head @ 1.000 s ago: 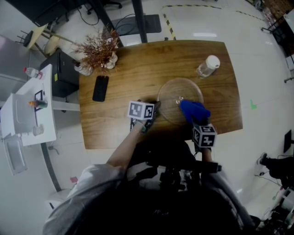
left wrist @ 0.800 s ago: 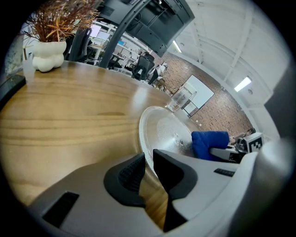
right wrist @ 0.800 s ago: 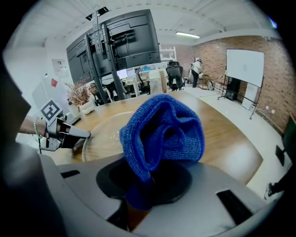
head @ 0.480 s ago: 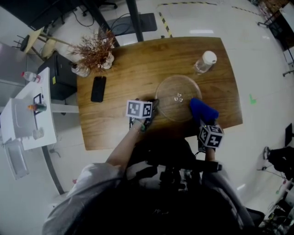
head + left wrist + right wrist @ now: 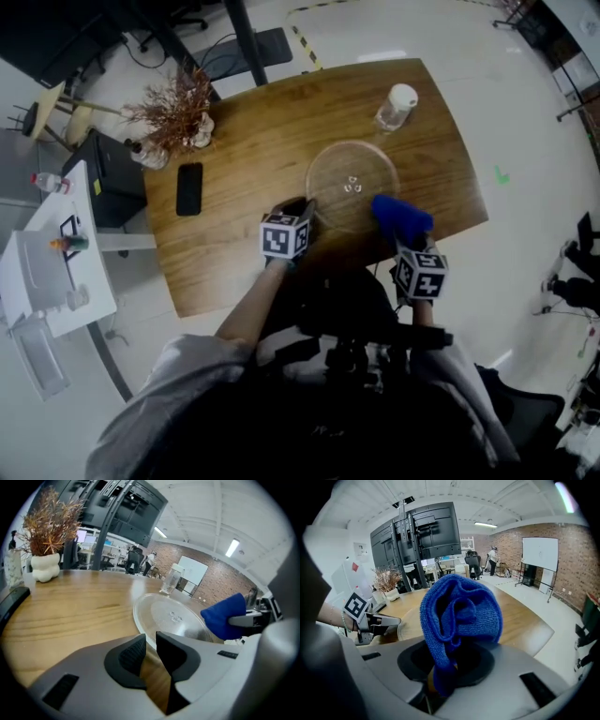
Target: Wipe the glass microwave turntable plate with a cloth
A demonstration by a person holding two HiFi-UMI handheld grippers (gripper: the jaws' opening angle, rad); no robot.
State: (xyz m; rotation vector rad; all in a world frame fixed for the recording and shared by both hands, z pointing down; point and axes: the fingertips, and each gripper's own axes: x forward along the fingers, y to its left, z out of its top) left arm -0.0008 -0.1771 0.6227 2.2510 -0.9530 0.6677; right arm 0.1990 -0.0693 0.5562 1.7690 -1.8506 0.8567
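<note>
On table (image 5: 234,187) | left fingers (image 5: 129,656) just opened, slightly apart at plate (image 5: 178,616) rim, nothing between | right fingers (image 5: 480,665) clamp cloth (image 5: 459,616)

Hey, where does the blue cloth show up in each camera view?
Head view: blue cloth right of centre, at the near-right rim of the glass plate.
Left gripper view: at right, beyond the plate.
Right gripper view: dead centre, between the jaws.
Shared landmark: the dried plant, in all three.
</note>
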